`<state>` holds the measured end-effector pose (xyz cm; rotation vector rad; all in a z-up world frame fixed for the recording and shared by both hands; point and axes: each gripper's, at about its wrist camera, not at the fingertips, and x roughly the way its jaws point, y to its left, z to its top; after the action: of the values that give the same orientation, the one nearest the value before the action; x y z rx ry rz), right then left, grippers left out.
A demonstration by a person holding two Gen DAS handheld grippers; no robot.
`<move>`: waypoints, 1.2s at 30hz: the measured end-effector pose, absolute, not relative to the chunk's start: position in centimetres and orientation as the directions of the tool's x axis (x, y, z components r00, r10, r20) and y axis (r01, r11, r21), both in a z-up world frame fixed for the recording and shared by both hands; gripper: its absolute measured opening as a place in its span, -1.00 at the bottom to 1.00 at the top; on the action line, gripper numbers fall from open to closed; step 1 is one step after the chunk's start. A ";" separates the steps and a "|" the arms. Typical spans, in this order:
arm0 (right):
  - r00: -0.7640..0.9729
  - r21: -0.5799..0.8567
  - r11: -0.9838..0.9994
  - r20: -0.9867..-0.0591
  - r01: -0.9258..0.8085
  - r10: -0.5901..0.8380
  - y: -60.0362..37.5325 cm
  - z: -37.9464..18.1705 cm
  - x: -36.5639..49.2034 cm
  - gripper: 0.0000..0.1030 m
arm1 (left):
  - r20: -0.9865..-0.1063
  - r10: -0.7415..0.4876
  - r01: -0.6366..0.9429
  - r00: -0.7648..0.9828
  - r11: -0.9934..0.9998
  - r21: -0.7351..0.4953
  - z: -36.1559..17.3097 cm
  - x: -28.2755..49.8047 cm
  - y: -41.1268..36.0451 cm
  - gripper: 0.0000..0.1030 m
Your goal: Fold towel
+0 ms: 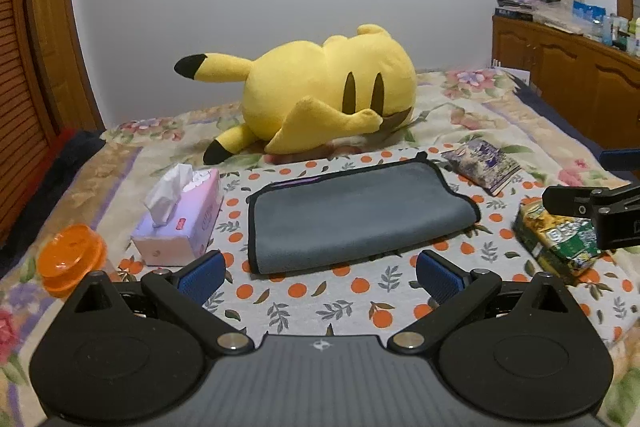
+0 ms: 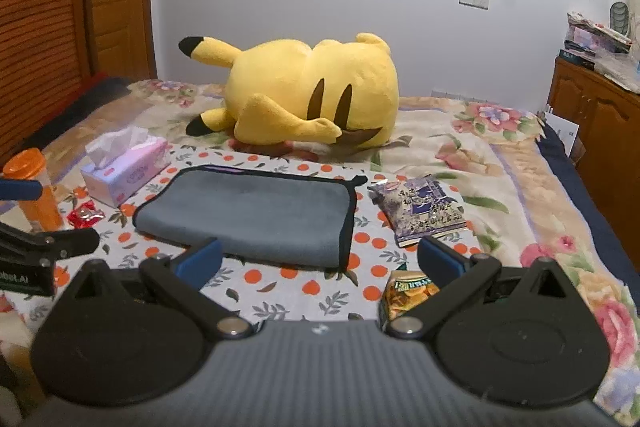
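A grey towel with black trim (image 1: 356, 213) lies folded flat on an orange-dotted cloth (image 1: 320, 303) on the bed. It also shows in the right wrist view (image 2: 256, 215). My left gripper (image 1: 320, 275) is open and empty, just in front of the towel's near edge. My right gripper (image 2: 320, 261) is open and empty, in front of the towel's near right corner. The right gripper also shows at the right edge of the left wrist view (image 1: 576, 203); the left gripper shows at the left edge of the right wrist view (image 2: 48, 243).
A pink tissue box (image 1: 180, 223) and an orange-capped bottle (image 1: 72, 259) sit left of the towel. A purple snack bag (image 2: 420, 211) and a yellow-green snack bag (image 1: 560, 239) lie to its right. A big yellow plush (image 1: 324, 91) lies behind. A wooden cabinet (image 1: 568, 67) stands at right.
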<state>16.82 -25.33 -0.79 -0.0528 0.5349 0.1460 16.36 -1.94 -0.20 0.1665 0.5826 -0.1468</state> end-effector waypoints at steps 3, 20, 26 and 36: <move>0.855 -0.007 0.989 -0.503 -0.150 0.126 -25.5 -0.1 15.8 1.00 | -0.549 -0.087 0.184 0.831 0.975 0.124 0.8 15.3 -1.9 1.00; 0.875 0.012 0.990 -0.466 -0.143 0.132 -26.9 1.9 10.0 1.00 | -0.532 -0.085 0.176 0.842 0.977 0.121 2.6 8.9 -2.3 1.00; 0.876 0.003 0.990 -0.465 -0.142 0.127 -27.4 1.5 8.3 1.00 | -0.535 -0.086 0.169 0.841 0.980 0.108 2.0 7.0 -2.2 1.00; 0.872 0.020 0.990 -0.471 -0.143 0.135 -27.4 0.7 6.3 1.00 | -0.550 -0.076 0.157 0.832 0.982 0.102 0.9 5.0 -1.4 1.00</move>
<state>6.28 -27.44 0.66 -0.0155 0.4909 0.1454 4.96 -1.42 0.86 0.1458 0.5759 -0.1241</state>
